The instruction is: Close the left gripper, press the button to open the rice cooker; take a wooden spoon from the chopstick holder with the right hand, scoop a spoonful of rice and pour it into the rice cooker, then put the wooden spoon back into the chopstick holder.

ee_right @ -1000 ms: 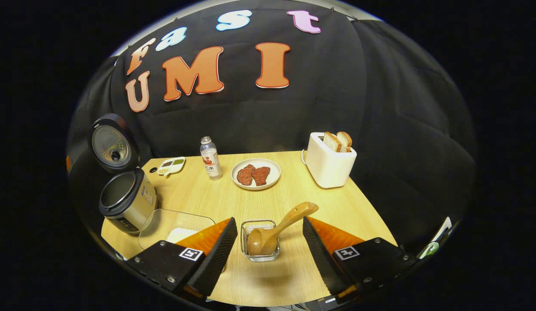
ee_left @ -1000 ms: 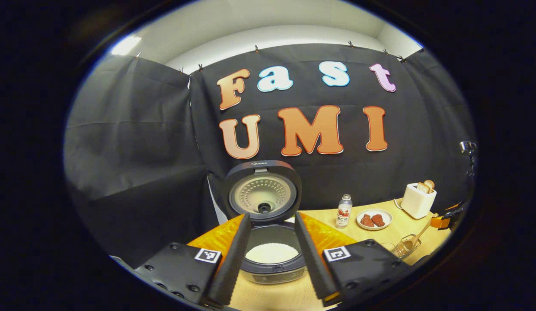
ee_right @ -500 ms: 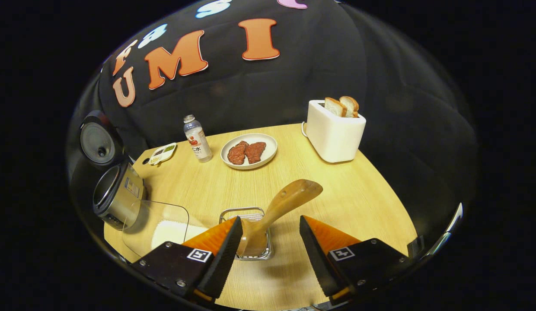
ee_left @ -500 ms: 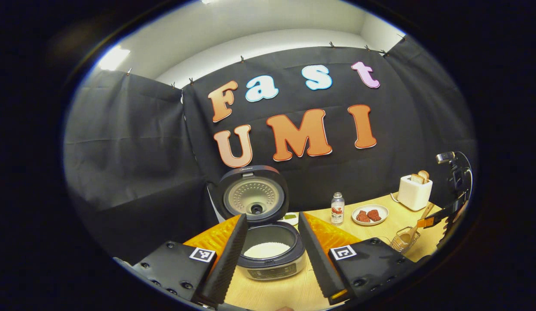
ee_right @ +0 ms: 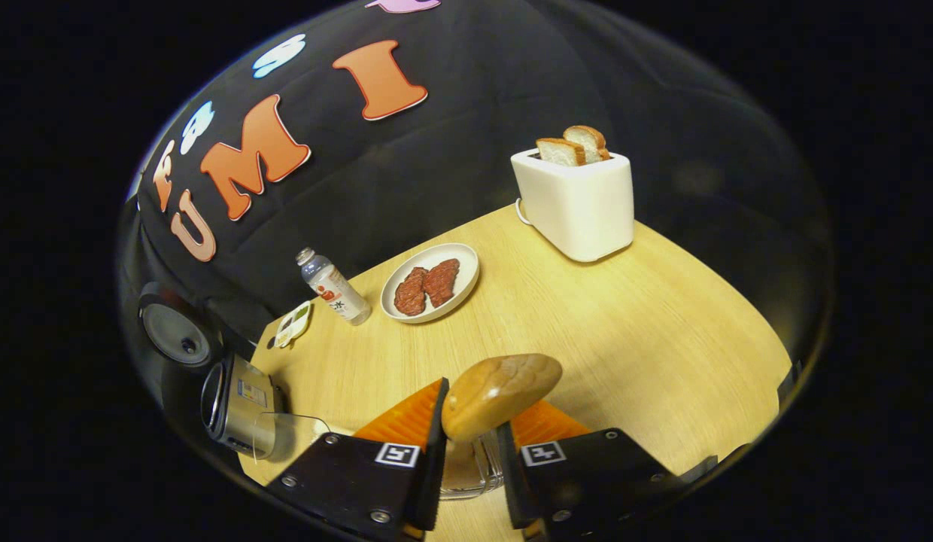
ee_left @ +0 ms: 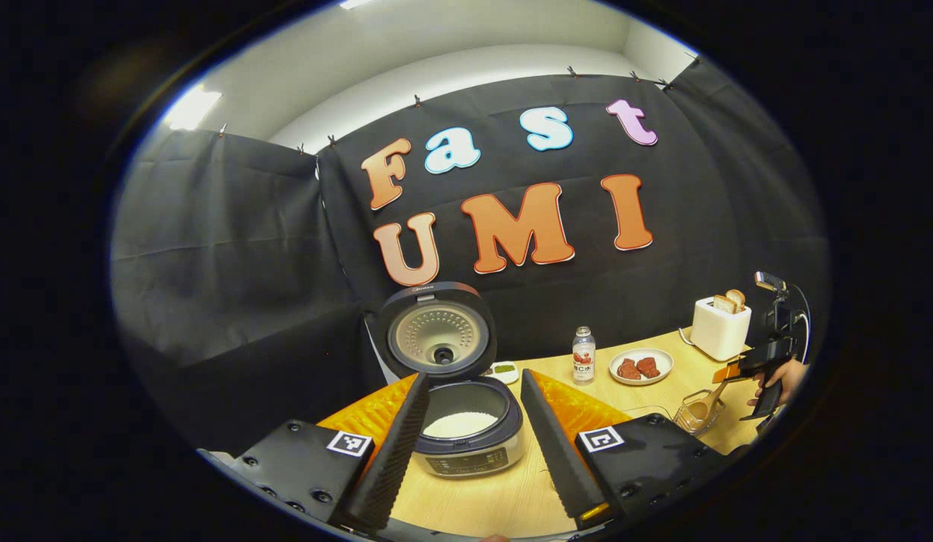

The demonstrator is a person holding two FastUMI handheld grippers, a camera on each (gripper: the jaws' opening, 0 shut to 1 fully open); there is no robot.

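The rice cooker [ee_left: 470, 440] stands with its lid [ee_left: 436, 335] up and white rice in the pot. My left gripper [ee_left: 474, 375] is open in front of it, one finger on either side and well short of it. In the right gripper view, the wooden spoon [ee_right: 500, 385] stands bowl down in the clear chopstick holder [ee_right: 466, 470]. My right gripper [ee_right: 478, 397] is shut on the spoon's handle just below its rounded end. The left gripper view shows that gripper [ee_left: 745, 369] at the far right over the holder [ee_left: 696, 410], held by a hand [ee_left: 788, 376].
On the wooden table [ee_right: 662, 339] stand a white toaster [ee_right: 575, 199] with bread, a plate of meat [ee_right: 430, 280], a small bottle [ee_right: 332, 287] and a little dish [ee_right: 292, 324]. A clear container with rice [ee_right: 293, 436] lies beside the cooker [ee_right: 237, 395].
My right gripper has come down over the holder and shut on the spoon's handle. My left gripper has drawn back a little from the cooker and stays open.
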